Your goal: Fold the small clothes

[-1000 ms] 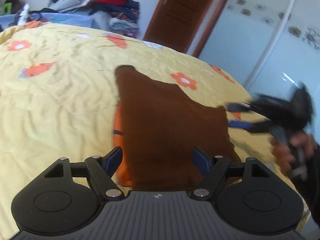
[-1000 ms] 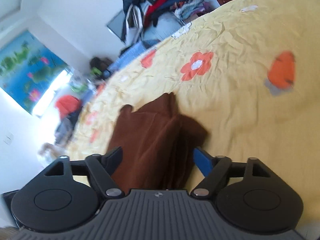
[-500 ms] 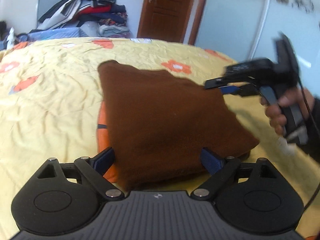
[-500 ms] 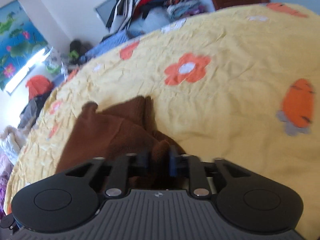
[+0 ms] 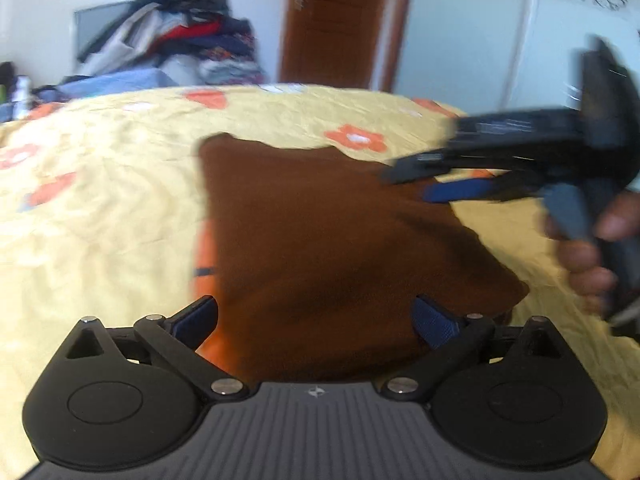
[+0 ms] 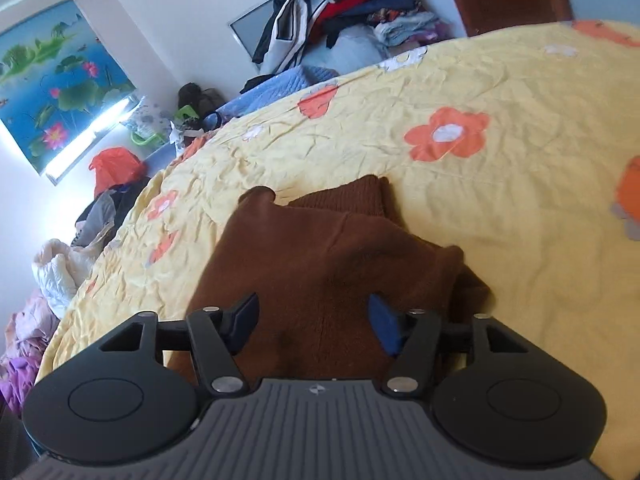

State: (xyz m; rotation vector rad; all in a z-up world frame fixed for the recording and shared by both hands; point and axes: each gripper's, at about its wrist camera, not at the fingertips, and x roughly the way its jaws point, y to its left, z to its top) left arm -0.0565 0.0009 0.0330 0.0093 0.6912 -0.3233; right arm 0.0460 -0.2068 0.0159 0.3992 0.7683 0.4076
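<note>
A brown knit garment (image 5: 328, 248) lies folded on the yellow flowered bedsheet (image 5: 100, 216). My left gripper (image 5: 316, 322) hovers over its near edge. Its jaws are opening wide, the cloth lies under the gap, and neither pad presses on it. At the garment's right side, a hand holds my right gripper (image 5: 416, 184), blurred. In the right wrist view the garment (image 6: 320, 256) shows a ribbed cuff at its far end. The right gripper (image 6: 314, 320) is over it with jaws opening and nothing pinched.
The sheet (image 6: 500, 208) spreads far and right of the garment. A heap of clothes (image 5: 180, 40) lies beyond the bed, next to a wooden door (image 5: 332, 20) and a pale wardrobe (image 5: 500, 40). More clothes (image 6: 60, 272) lie beside the bed on the left.
The right gripper was pinching the garment's edge half a second ago and has since let go and opened. The left jaws have spread wider. The garment now lies flat.
</note>
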